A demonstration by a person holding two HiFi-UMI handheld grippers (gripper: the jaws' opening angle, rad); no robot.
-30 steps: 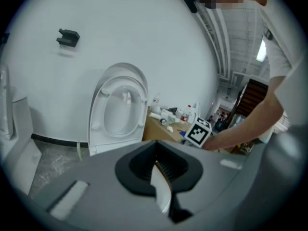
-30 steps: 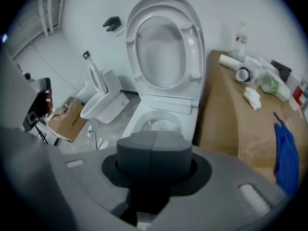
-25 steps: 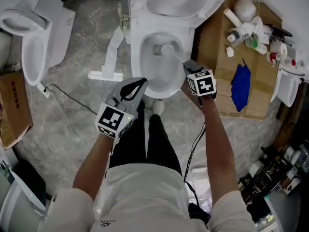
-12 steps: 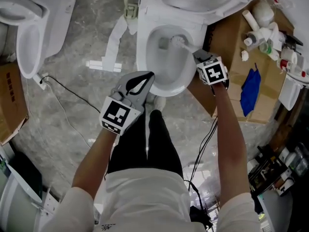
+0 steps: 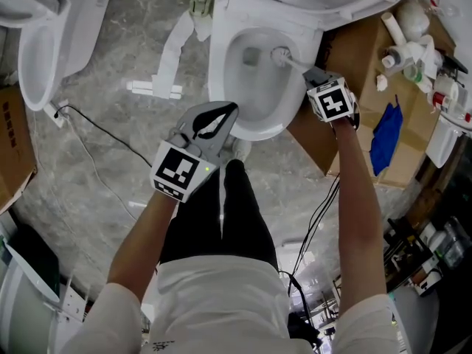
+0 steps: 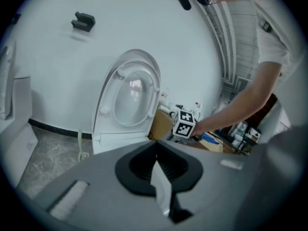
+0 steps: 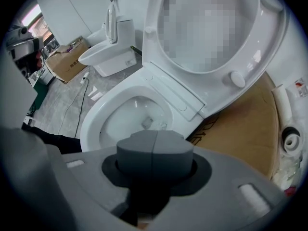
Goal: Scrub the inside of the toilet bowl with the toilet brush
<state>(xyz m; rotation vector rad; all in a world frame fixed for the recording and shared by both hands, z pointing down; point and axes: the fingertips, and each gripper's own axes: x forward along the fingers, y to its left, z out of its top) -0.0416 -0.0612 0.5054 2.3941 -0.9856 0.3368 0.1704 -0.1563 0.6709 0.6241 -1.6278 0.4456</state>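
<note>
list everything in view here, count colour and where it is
toilet: 1, white, centre, lid up
brush: 1, white, head in the bowl
second toilet: 1, white, top left
cardboard: 1 sheet, brown, right of toilet
cloth: 1, blue, on cardboard
bottles: several, mostly white, top right
strip: 1, white, left of toilet
cable: 1, black, further left
box: 1, brown, left edge
left gripper: 1, grey, shut, empty, near the bowl's front
right gripper: 1, grey, shut on brush, by right rim
</note>
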